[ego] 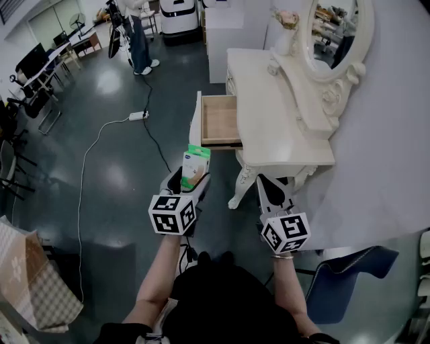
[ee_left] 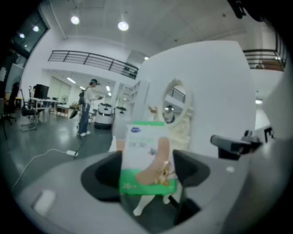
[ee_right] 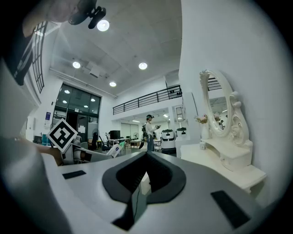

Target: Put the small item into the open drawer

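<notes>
Just before the drawer (ego: 220, 121) front edge, small box (ego: 195, 166) in left tongs (ego: 191, 177).

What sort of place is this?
Probably a lab or office hall, not a home: desks with monitors, a white wheeled machine, a mezzanine railing, though a dressing table stands here.

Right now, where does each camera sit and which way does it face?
Head view: on the person's head, looking steeply down at the open drawer; forearms, both claws show.
Left gripper view: on the left claw, facing the mirror; jaws clamp the packet.
Right gripper view: on the right claw, jaws together, facing along the dressing table.
Shared: both gripper views show the standing person.
</notes>
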The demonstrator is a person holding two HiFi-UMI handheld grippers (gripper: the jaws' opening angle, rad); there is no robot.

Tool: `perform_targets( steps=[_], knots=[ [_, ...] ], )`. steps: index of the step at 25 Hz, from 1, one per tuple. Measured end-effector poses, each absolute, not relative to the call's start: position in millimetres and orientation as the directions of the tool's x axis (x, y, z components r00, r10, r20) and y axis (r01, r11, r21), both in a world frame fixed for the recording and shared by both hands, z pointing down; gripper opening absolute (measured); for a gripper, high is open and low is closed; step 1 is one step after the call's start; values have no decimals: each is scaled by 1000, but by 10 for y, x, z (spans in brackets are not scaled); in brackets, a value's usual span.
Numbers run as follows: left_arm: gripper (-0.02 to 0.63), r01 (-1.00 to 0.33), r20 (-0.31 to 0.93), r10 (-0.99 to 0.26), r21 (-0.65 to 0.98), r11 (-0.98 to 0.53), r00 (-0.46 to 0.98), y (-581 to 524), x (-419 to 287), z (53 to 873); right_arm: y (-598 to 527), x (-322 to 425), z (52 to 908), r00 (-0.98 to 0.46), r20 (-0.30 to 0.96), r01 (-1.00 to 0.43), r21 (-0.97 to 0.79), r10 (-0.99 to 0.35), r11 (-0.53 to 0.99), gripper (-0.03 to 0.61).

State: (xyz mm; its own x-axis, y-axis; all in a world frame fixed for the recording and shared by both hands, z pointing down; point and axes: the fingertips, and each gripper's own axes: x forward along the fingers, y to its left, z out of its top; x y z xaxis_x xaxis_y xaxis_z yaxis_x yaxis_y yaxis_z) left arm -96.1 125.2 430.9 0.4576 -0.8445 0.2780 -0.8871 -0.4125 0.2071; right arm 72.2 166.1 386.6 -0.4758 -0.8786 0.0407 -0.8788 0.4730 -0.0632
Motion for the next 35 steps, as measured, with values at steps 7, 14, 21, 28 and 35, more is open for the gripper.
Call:
perform_targets(
  steps=[7,14,21,28,35],
  knots=[
    [351,-892,279,-849,204,-404,448,1257,-922,4309,1660,757,3865,-494,31,-868,-76,-869,491,-3],
    [351,-896,270,-857,197,-397,439,1247,-879,4305,1642,797,3875,-511,31,-857,-87,-859,507,-3],
    [352,-910,278,-869,183,-371,410,1220,-937,4333,1587,830,3905,-516,32,-853,-107,-856,510,-3],
    [352,-912,285,-867,174,-371,407,998,-940,4368,1357,804,3937,-524,37,-848,-114,-851,518,-3],
    [352,-910,283,-866,186,-371,411,518,-1029,4401,937,704,3949,-522,47,-851,-107,-852,515,-3]
  ],
)
